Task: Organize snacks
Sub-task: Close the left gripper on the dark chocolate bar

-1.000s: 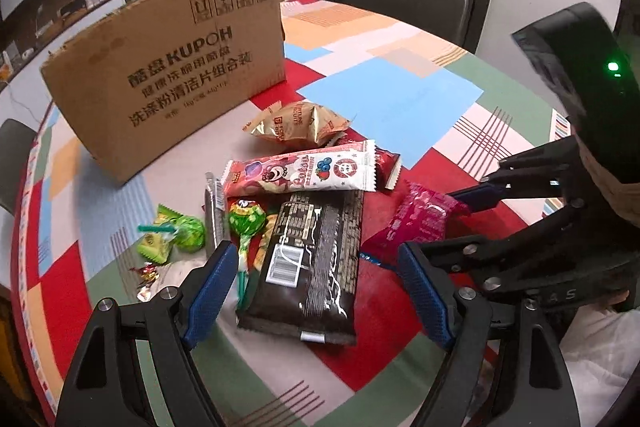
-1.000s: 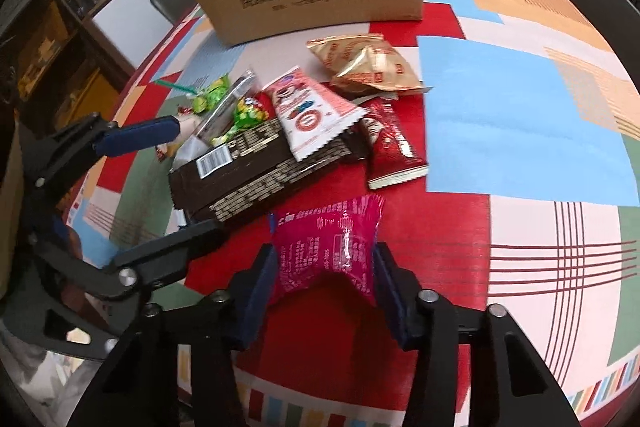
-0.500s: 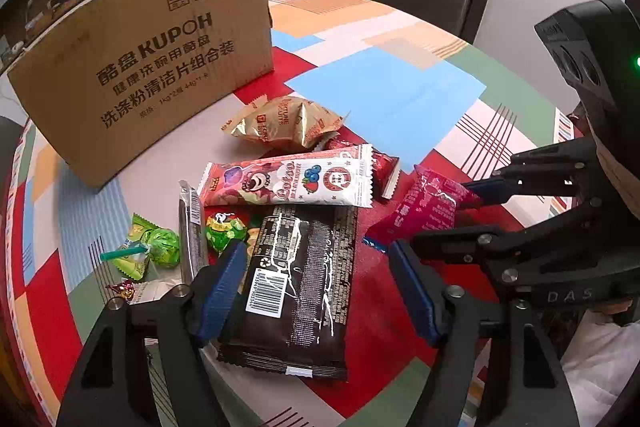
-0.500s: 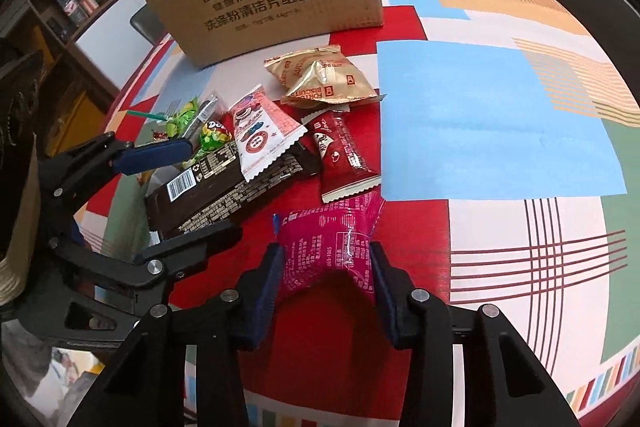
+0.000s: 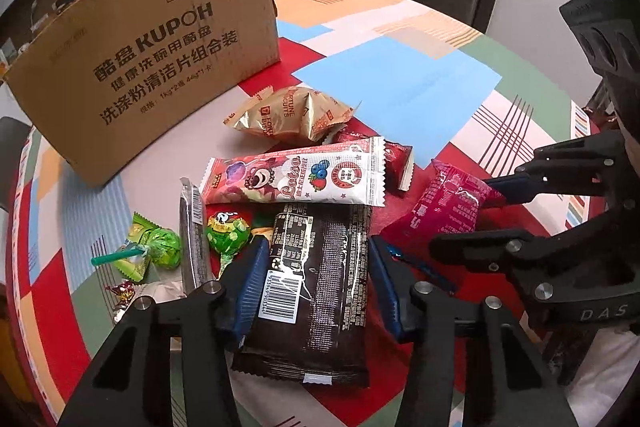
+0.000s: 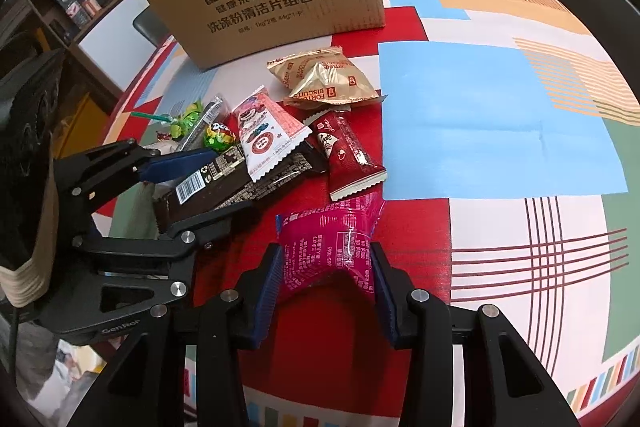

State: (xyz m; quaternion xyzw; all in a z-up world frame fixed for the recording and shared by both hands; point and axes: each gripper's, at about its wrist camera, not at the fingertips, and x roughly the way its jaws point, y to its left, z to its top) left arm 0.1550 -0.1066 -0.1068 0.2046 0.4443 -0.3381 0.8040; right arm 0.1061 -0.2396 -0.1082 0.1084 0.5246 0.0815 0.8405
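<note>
Broadly, a round table (image 6: pixel 500 115) under a patchwork cloth of red, blue, white and green carries everything. At its far side stands a brown cardboard box (image 5: pixel 152 67) printed KUPOH; what is inside it cannot be seen. Just in front lies the snack heap: a long dark brown packet (image 5: pixel 320 291) lowest, a white-and-pink strawberry bar (image 5: pixel 296 179) across its far end, gold biscuit packs (image 5: pixel 288 115) beyond, a small dark red wafer pack (image 6: pixel 348 155) alongside, green lollipops (image 5: pixel 228 231) to the side. The left gripper (image 5: pixel 316 279) straddles the brown packet, jaws closing on it. The right gripper (image 6: pixel 326 267) pinches a buckled magenta packet (image 6: pixel 332 239), apart from the heap.
</note>
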